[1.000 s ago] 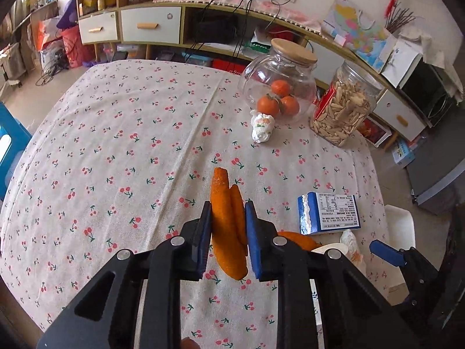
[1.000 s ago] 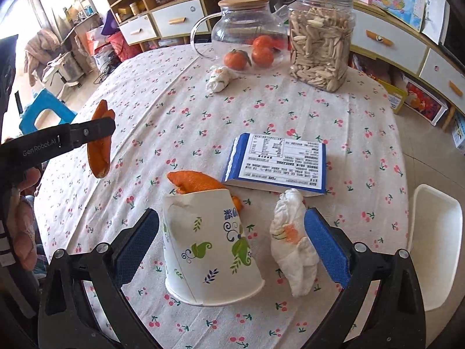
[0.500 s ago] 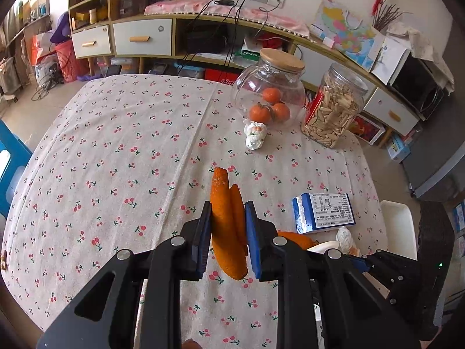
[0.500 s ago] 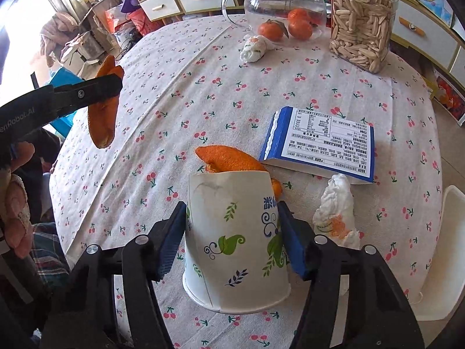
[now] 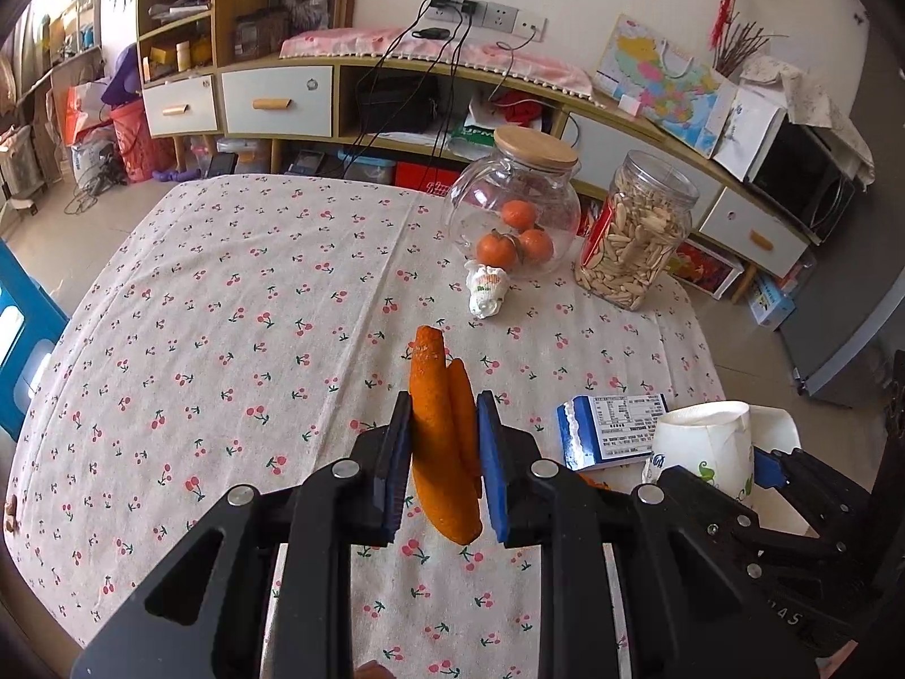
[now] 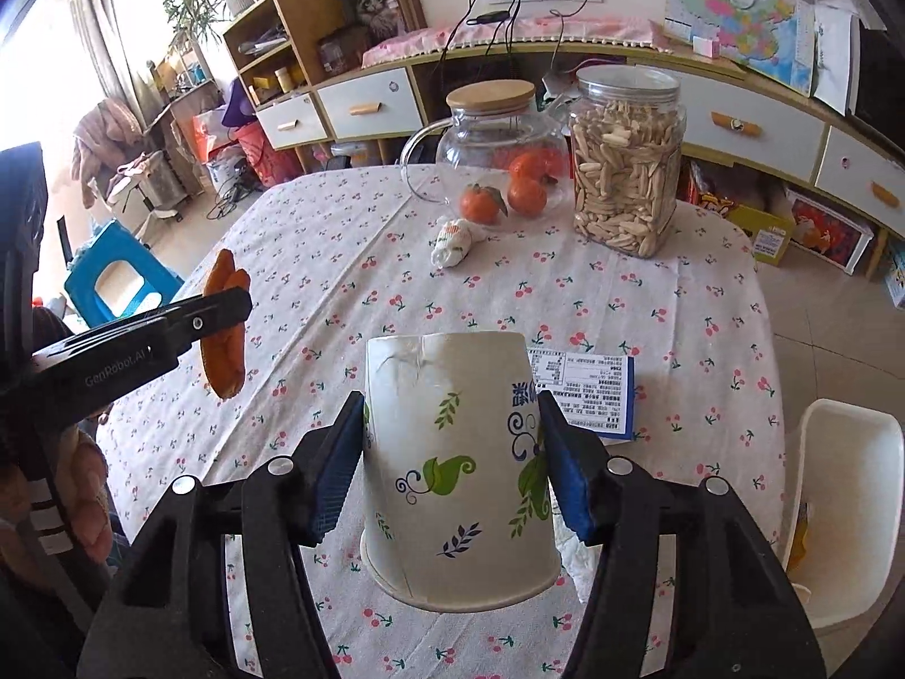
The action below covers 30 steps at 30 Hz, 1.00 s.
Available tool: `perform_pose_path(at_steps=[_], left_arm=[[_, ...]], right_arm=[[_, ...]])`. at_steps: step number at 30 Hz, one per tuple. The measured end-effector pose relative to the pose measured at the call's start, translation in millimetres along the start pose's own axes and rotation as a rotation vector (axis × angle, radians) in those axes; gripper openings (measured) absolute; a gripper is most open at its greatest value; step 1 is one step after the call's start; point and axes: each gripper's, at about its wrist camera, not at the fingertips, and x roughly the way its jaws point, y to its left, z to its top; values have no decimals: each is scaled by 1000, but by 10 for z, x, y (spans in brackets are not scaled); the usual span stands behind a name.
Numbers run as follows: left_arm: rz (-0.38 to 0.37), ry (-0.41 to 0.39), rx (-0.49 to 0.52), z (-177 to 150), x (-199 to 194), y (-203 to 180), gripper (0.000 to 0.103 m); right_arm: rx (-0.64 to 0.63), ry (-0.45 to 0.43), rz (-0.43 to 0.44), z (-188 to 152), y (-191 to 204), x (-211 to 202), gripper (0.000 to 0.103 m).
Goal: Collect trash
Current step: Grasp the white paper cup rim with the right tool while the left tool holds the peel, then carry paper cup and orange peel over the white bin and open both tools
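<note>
Left gripper (image 5: 444, 452), lower centre of left wrist view: clamped on upright orange peel (image 5: 441, 441) above cherry-print tablecloth (image 5: 226, 311); paper cup (image 5: 701, 447) at lower right. Right gripper (image 6: 452, 464), lower centre of right wrist view: clamped on inverted paper cup (image 6: 452, 464); peel (image 6: 226, 334) at mid left.

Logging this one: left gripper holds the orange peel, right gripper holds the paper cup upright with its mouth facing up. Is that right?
Not quite. The right wrist view shows the paper cup upside down between the right gripper pads: its rolled rim faces down and the closed base is on top. The rest stands: the left gripper is clamped on the orange peel.
</note>
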Motion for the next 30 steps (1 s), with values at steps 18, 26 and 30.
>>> perform_pose_path(at_steps=[18, 26, 30], left_arm=[[-27, -157, 4, -17, -243, -312, 23], [-63, -175, 23, 19, -299, -582, 23], [-71, -187, 50, 13, -324, -753, 23]], right_arm=[[38, -277, -195, 101, -166, -386, 58], [91, -343, -277, 57, -368, -588, 58], [115, -373, -323, 16, -475, -704, 58]])
